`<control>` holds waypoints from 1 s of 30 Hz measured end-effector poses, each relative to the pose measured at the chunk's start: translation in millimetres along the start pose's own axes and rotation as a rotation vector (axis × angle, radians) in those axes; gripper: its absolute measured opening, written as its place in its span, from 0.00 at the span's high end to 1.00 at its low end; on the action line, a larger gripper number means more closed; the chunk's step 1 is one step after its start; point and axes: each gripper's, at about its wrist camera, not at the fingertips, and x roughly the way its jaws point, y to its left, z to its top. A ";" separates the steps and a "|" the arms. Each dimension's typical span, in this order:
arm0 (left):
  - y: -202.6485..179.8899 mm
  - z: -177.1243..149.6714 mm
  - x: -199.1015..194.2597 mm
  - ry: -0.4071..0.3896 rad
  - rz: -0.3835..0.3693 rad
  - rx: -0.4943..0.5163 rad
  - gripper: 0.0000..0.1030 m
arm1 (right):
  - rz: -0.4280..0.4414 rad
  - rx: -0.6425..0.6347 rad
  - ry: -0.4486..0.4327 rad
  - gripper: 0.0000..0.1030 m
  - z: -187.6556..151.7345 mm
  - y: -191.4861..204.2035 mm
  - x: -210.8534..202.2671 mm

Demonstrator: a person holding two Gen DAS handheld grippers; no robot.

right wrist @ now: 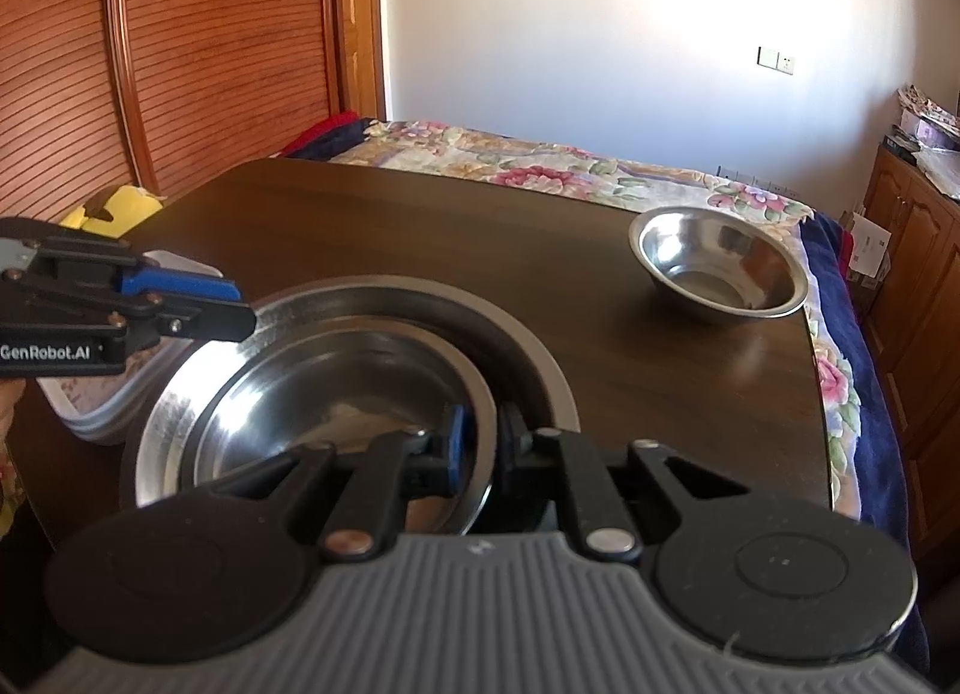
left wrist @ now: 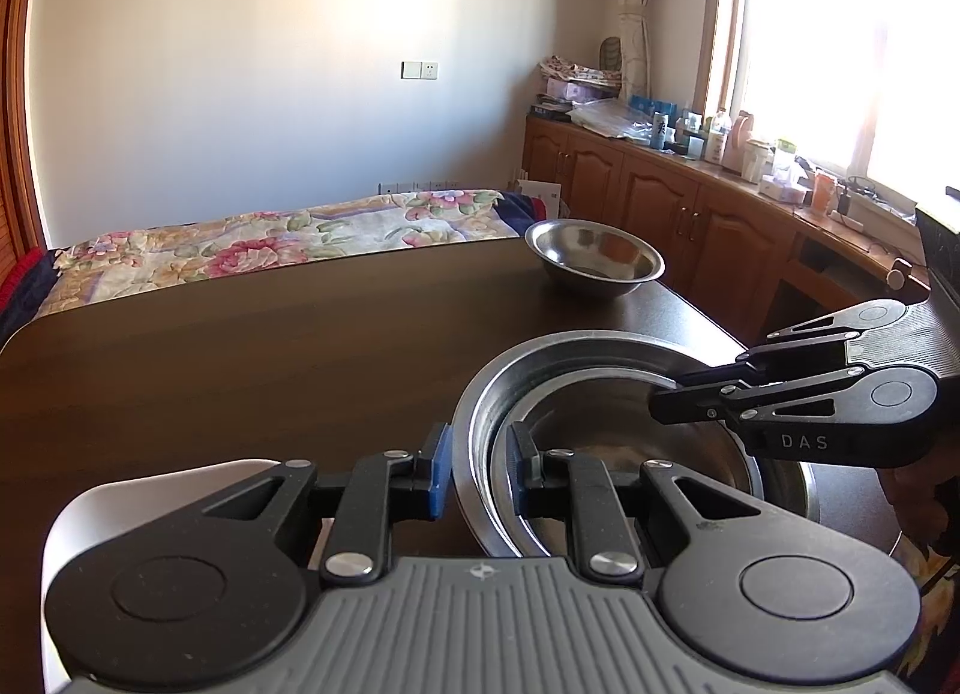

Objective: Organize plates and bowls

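Fingers (left wrist: 441, 472) of the left gripper (left wrist: 477, 475) are seen on both sides of the rim of a large steel plate (left wrist: 480, 394): one blue pad is outside the rim and the other inside. A narrow gap is kept, and it cannot be told whether the pads press the rim. In the right wrist view this gripper is seen at the left, above a white lidded box (right wrist: 108, 412) that stands just beside the plate.

Inside the plate a wide steel bowl (right wrist: 336, 382) is nested, and both are placed on the near part of the dark wooden desk (left wrist: 240, 364). The rim of this bowl is taken between the fingers (right wrist: 456, 442) of the right gripper (right wrist: 483, 445), which are almost closed on it.

Farther right, a small steel bowl (left wrist: 594, 259) is standing upright near the far corner of the desk, well apart from the stack. A bed with a flowered blanket (right wrist: 540, 172) is seen behind the desk, and wooden cabinets (left wrist: 660, 196) are placed under the window at the right.
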 end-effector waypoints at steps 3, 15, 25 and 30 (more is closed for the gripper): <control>0.0 -1.1 0.8 0.000 -0.001 0.000 0.80 | 0.000 0.004 -0.015 0.87 2.1 -0.2 -2.7; -3.1 8.4 5.0 -0.003 0.015 0.021 0.80 | -0.005 0.043 -0.125 0.87 16.4 -17.9 -18.2; -10.0 42.5 22.0 -0.013 0.050 0.062 0.80 | -0.043 0.109 -0.220 0.87 30.4 -73.1 -22.7; -16.2 58.9 39.1 -0.003 0.054 0.090 0.80 | -0.063 0.147 -0.243 0.87 33.5 -99.4 -17.2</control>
